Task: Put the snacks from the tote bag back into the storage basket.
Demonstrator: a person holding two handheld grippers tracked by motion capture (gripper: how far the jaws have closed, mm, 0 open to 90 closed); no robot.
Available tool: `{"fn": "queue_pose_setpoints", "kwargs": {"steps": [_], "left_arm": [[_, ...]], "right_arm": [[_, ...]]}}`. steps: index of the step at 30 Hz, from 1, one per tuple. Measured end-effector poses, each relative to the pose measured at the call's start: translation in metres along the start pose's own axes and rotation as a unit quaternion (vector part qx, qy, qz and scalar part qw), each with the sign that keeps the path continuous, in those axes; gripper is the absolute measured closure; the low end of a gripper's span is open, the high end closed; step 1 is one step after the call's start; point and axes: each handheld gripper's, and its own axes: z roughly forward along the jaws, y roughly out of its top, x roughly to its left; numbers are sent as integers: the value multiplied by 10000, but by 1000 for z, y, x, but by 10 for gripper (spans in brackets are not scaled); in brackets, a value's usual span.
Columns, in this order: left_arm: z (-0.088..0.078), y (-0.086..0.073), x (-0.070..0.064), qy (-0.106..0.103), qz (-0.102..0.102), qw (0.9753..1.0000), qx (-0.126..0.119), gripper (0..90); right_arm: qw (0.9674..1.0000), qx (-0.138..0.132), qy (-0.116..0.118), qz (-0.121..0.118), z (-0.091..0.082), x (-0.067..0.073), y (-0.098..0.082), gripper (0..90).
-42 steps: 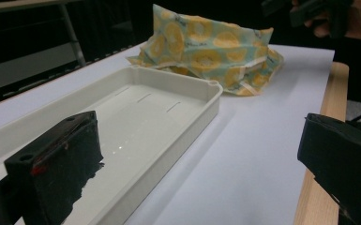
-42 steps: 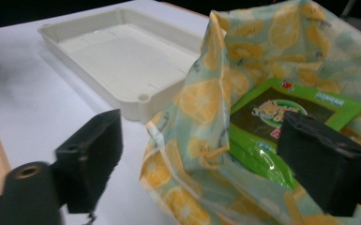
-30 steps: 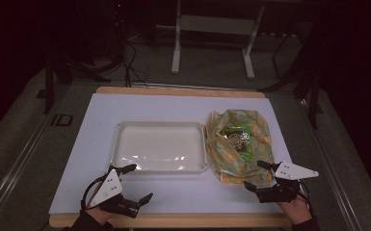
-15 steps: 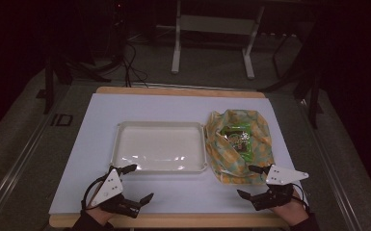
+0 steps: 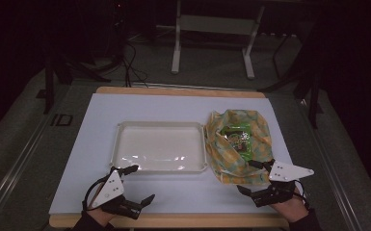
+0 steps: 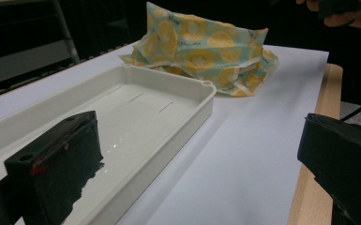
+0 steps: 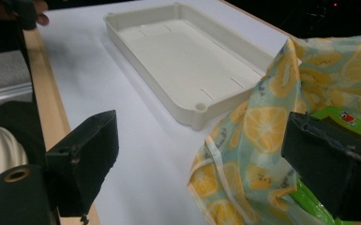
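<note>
A white plastic tray (image 5: 117, 144) lies empty in the middle of the white mat. To its right sits a crumpled cloth bag with an orange-slice print (image 5: 258, 134), and a green packet (image 5: 235, 136) shows in its open top. My right gripper (image 5: 245, 176) is open at the bag's near corner; one jaw hangs over the cloth (image 7: 262, 122) and the green packet (image 7: 330, 114), the other over bare mat. My left gripper (image 5: 143, 183) is open near the front edge, with one jaw at the tray's near rim (image 6: 187, 117). The bag (image 6: 206, 47) lies beyond the tray.
The mat (image 5: 183, 108) covers a wooden table whose front edge (image 5: 173, 220) runs under both hands. The tray rim (image 7: 194, 117) nearly touches the bag. A metal stand (image 5: 212, 29) and cables are on the dark floor behind the table.
My right gripper has drawn slightly back toward the front edge and to the left, still open. The left gripper, tray and bag have not moved.
</note>
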Motion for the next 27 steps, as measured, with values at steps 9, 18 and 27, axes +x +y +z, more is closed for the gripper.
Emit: {"fn": "queue_pose_setpoints", "kwargs": {"steps": [9,18,27], "left_arm": [[0,1,0,12,-38,10000,-23,4],[0,1,0,-9,-39,10000,-25,4],[0,1,0,-23,-32,10000,-30,4]], "right_arm": [[9994,-292,-169,-57,-7,-5,13,110],[9987,-411,-275,-129,-9,-12,26,109],[9967,-675,-449,-28,-10,-27,37,111]]}}
